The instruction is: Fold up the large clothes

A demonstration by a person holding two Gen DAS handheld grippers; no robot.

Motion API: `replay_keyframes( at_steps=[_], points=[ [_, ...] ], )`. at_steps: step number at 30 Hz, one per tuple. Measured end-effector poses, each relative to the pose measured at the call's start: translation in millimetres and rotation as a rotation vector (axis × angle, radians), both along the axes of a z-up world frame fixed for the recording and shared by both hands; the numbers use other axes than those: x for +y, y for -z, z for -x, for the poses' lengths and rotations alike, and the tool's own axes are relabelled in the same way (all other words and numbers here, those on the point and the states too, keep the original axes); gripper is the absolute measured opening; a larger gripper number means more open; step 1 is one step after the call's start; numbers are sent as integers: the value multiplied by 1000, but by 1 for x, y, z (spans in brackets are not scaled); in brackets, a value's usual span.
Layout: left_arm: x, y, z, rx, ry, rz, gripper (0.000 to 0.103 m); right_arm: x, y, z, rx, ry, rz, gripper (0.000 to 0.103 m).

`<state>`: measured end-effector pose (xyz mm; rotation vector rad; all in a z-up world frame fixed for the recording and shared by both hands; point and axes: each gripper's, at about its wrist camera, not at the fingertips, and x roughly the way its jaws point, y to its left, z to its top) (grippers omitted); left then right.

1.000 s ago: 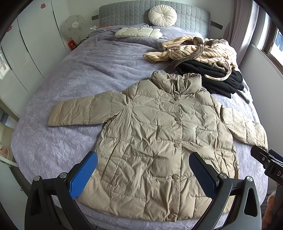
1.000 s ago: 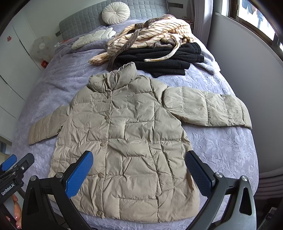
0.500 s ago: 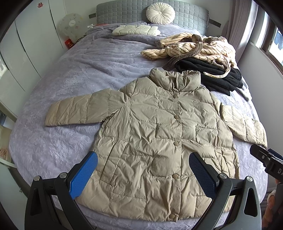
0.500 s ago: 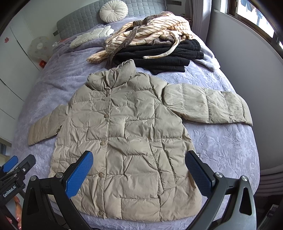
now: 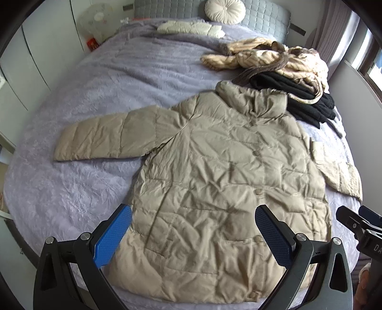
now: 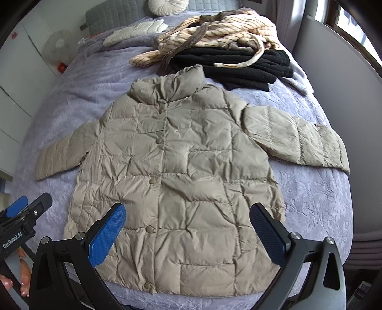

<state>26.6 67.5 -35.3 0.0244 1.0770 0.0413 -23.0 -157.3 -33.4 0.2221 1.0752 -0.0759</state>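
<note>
Right wrist view: beige quilted puffer jacket point(image 6: 181, 181) lies flat, buttoned, sleeves spread on lavender bedspread point(image 6: 317, 205). Right gripper point(image 6: 187, 233) and left gripper point(image 5: 193, 236) both spread apart, empty.

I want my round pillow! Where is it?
The round pillow leans on the grey headboard at the bed's far end, beyond the white folded jacket in the left view.

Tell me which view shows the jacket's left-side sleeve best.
The left wrist view: the sleeve lies spread flat on the bed, seen whole from shoulder to cuff. In the right wrist view the same sleeve sits near the frame's edge, squeezed and foreshortened.
</note>
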Motion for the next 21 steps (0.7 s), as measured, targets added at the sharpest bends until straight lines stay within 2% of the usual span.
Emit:
replay_keyframes(
  at_steps=[5, 7, 12, 14, 16, 21],
  points=[
    [45, 20, -25, 33, -1, 8, 103, 35, 12, -22, 116, 4, -108, 103],
    [73, 30, -36, 54, -11, 56, 103, 50, 18, -32, 145, -6, -120, 103],
    [159, 71, -68, 83, -114, 217, 103, 107, 40, -53, 212, -101, -128, 103],
    [197, 96, -80, 86, -171, 270, 103, 128, 52, -58, 255, -126, -160, 103],
    [231, 124, -92, 85, -232, 331, 103, 144, 64, -62, 262, -141, -171, 103],
    [301, 202, -118, 102, -382, 541, 103, 178, 92, -74, 257, -218, -141, 103]
  ],
)
